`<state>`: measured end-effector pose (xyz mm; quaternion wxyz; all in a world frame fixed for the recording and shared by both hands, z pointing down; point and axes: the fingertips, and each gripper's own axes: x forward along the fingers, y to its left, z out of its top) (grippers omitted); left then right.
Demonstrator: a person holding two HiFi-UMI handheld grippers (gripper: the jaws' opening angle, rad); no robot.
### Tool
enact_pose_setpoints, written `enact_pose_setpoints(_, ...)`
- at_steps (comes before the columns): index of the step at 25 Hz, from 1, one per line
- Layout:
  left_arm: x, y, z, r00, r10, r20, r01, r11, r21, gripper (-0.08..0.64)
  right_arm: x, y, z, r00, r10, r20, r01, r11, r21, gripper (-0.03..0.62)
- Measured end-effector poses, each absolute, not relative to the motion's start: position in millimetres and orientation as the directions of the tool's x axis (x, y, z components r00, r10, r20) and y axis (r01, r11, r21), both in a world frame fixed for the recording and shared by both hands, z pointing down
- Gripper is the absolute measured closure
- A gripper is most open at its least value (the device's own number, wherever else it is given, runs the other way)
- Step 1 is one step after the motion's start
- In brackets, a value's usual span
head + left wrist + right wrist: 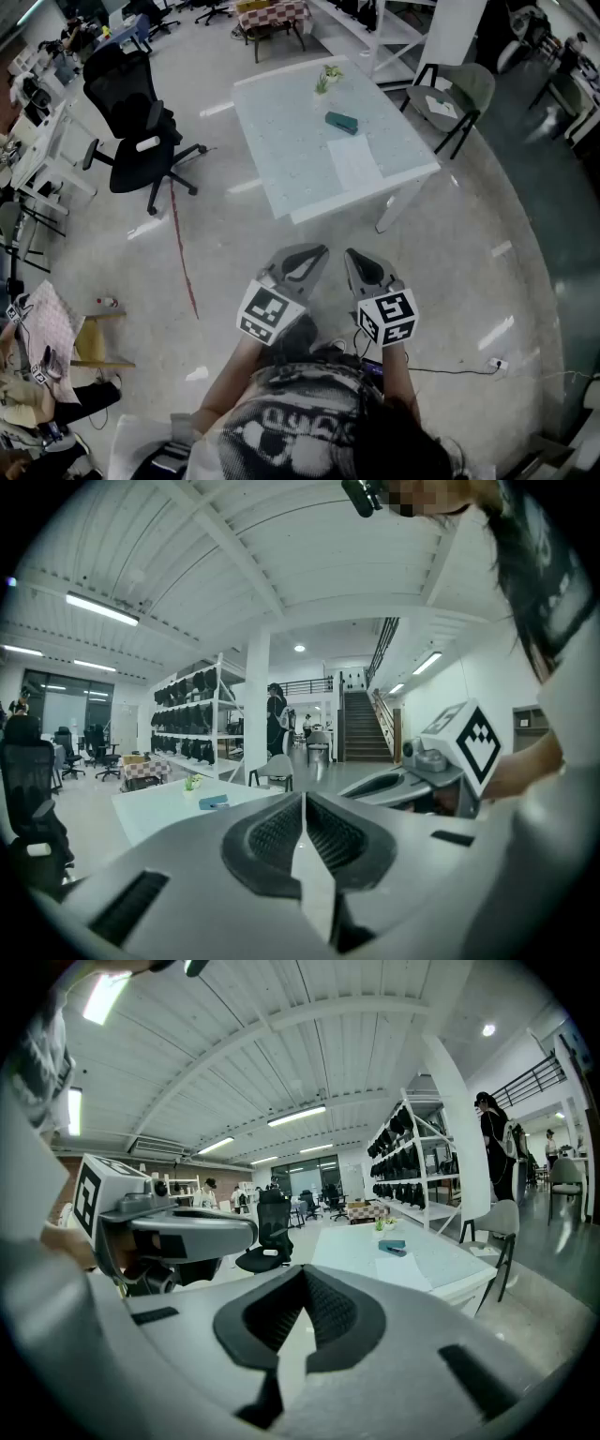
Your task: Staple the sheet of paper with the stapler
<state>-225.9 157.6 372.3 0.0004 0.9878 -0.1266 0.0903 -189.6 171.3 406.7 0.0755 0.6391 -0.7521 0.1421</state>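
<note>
A pale table (281,150) stands ahead on the floor, well beyond both grippers. On it lie a teal stapler (342,123) and, nearer me, a white sheet of paper (356,162). My left gripper (317,250) and right gripper (352,254) are held side by side in front of my body, both shut with nothing in them. The left gripper view has its jaws (302,801) closed, with the stapler (214,802) far off on the table (159,813). Past the closed right gripper (305,1275) I see the stapler (393,1247) and the paper (401,1270).
A small potted plant (328,77) sits at the table's far edge. A black office chair (141,127) stands left of the table and a grey chair (455,98) to its right. A red line (183,253) and a cable (459,368) cross the floor.
</note>
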Motion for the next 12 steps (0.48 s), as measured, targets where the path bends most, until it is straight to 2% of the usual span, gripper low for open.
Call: enact_pose_setpoints(12,-247,105,386,0.951,-0.236,0.198,-0.242,-0.97,0.008,0.551,-210,118,410,-0.169,-0.945,0.28,-0.981,0.135,-0.139,0.6)
